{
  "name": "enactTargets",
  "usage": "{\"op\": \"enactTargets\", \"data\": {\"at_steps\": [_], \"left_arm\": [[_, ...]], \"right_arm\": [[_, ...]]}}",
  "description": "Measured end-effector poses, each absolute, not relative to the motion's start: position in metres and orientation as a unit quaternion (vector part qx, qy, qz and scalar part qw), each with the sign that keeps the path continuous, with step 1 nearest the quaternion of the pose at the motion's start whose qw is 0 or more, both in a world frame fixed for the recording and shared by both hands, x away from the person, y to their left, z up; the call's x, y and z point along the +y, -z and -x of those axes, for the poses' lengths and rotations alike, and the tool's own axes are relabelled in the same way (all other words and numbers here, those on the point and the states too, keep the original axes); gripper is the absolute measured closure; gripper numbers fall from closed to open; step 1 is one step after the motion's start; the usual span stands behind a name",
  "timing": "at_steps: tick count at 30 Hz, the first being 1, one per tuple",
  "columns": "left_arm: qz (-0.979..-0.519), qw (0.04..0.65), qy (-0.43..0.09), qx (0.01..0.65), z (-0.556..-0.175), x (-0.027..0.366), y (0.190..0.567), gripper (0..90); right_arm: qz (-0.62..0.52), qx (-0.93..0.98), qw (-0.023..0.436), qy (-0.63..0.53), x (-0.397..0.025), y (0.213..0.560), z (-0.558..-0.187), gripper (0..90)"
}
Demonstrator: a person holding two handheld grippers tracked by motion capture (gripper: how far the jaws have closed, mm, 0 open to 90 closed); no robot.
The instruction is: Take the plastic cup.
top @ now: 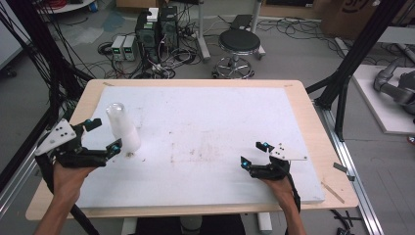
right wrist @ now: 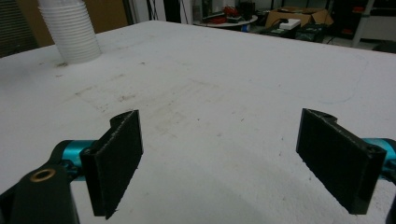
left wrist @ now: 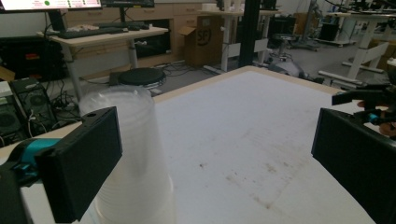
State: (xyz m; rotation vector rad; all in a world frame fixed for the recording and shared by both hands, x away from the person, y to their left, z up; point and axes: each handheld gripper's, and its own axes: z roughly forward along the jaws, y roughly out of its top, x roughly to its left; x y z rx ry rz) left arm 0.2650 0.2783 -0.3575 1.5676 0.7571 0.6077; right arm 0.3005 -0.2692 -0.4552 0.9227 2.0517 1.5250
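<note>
Left tongs (left wrist: 205,163) wide, pad hiding cup stack (left wrist: 135,177) side.

Translucent white cup stack (top: 123,126), stained white table (top: 220,122), black fingers (right wrist: 116,158) with teal mounts.

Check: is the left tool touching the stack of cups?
Cannot tell. In the left gripper view the left tool stands open, one jaw overlapping the stack of cups, hiding any gap or contact.

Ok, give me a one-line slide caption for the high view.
Left gripper open beside an upside-down stack of clear cups on the white table; right gripper open, apart.
</note>
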Motion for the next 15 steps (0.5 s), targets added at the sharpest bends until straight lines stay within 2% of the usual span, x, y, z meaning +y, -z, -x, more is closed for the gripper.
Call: {"op": "enactTargets", "data": {"at_steps": [7,15], "left_arm": [[-0.684,0.591,-0.272,0.331,-0.286,0.282,0.329,1.8],[-0.708,0.561,-0.257,0.343,-0.316,0.276,0.311,1.8]], "right_arm": [[-0.331,0.736,0.215,-0.55,-0.269,0.455,-0.301,14.7],[-0.332,0.736,0.213,-0.55,-0.269,0.455,-0.301,14.7]]}}
